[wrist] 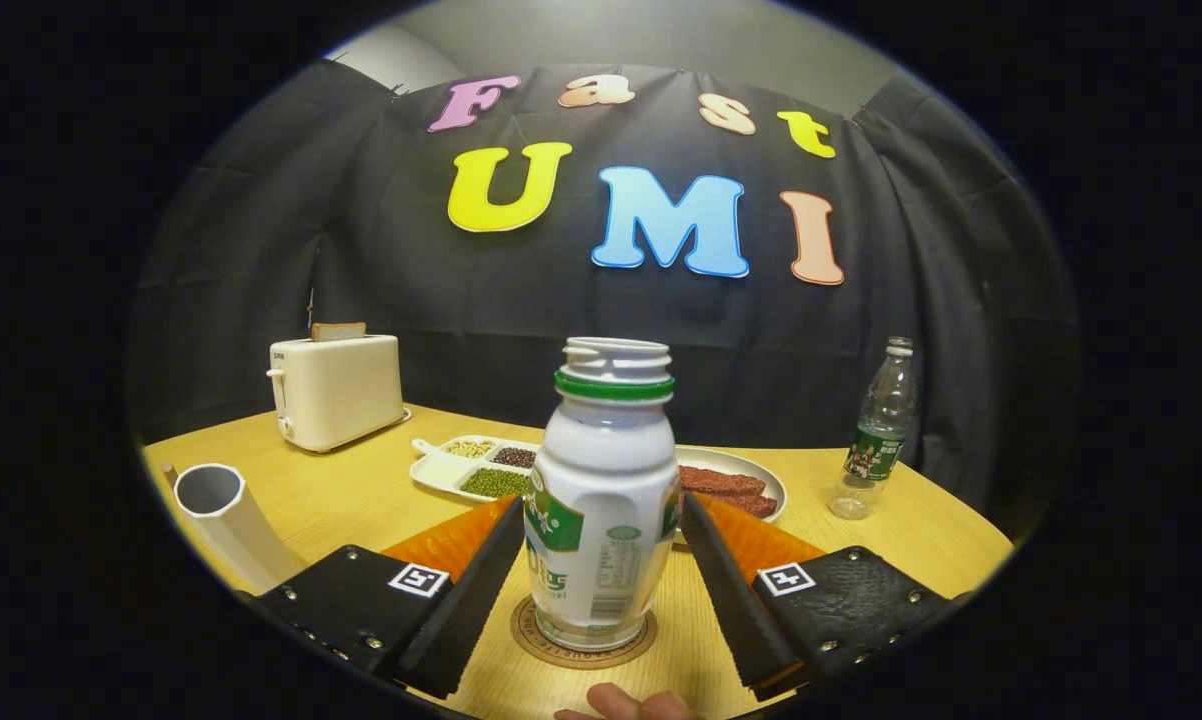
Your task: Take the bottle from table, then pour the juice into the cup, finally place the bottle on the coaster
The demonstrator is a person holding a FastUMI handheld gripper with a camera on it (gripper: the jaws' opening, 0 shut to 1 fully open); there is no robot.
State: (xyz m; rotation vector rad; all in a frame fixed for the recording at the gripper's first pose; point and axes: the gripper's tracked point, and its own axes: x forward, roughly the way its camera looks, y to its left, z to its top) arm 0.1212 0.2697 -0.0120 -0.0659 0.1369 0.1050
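Note:
A white juice bottle (601, 520) with a green label and a green neck ring has no cap. It stands upright on a round cork coaster (536, 640) on the wooden table. My gripper (601, 505) holds it between the fingers. The left pad (481, 590) and the right pad (726, 590) lie against the bottle's two sides at mid height. A white cup (223, 515) stands to the left, beyond the left finger.
A white toaster (336, 390) with a slice of bread stands at the back left. Behind the bottle are a divided tray of beans (471, 465) and a plate of sausages (736, 485). A clear water bottle (876, 435) stands on the right. A fingertip (626, 703) shows below the coaster.

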